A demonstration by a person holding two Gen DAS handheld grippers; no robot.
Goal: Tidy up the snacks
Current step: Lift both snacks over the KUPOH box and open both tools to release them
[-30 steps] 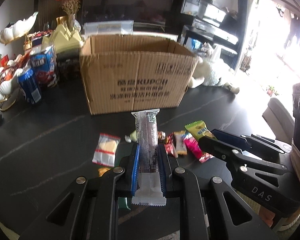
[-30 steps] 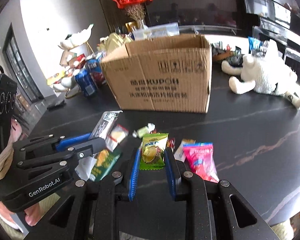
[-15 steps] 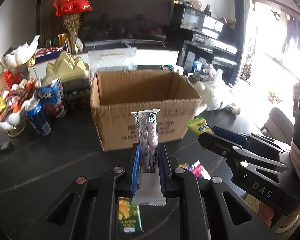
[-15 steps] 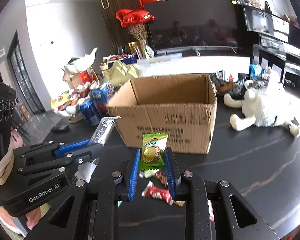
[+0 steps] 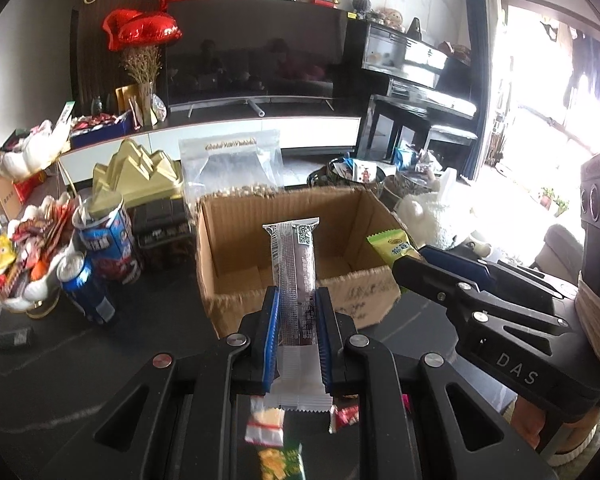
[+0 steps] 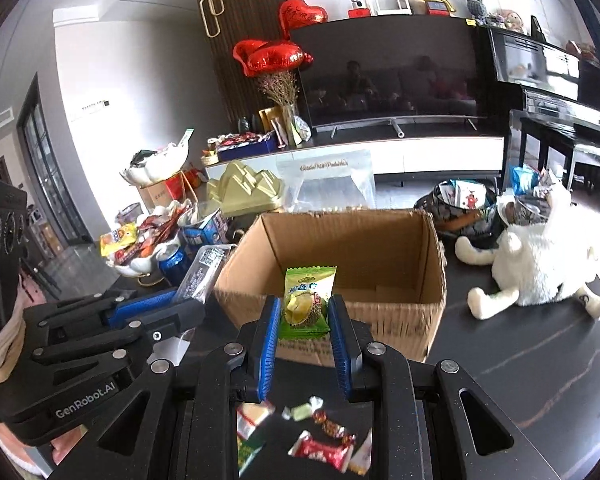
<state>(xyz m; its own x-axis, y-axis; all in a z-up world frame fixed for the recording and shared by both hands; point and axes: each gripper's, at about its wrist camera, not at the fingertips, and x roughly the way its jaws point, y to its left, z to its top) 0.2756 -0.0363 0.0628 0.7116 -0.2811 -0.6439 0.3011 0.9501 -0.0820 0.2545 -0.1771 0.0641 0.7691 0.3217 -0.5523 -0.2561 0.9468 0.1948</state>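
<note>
My left gripper (image 5: 297,296) is shut on a long dark snack bar in a clear and white wrapper (image 5: 296,280), held upright above the near wall of the open cardboard box (image 5: 236,300). My right gripper (image 6: 305,304) is shut on a green durian candy packet (image 6: 305,300), held over the front wall of the same box (image 6: 396,328). Each gripper shows in the other's view: the right one (image 5: 410,264) with its green packet, the left one (image 6: 202,304) with its bar. Loose snacks (image 6: 320,444) lie on the black table below.
Blue cans (image 5: 86,288) and a dish of snacks (image 5: 16,264) stand left of the box. A gold mountain-shaped box (image 5: 134,176) and a clear bag (image 5: 230,164) stand behind it. A white plush toy (image 6: 540,272) lies to the right.
Both grippers have risen from the table with their snacks and moved forward, so they now hang above the box's near edge; the loose snacks have dropped below the fingers.
</note>
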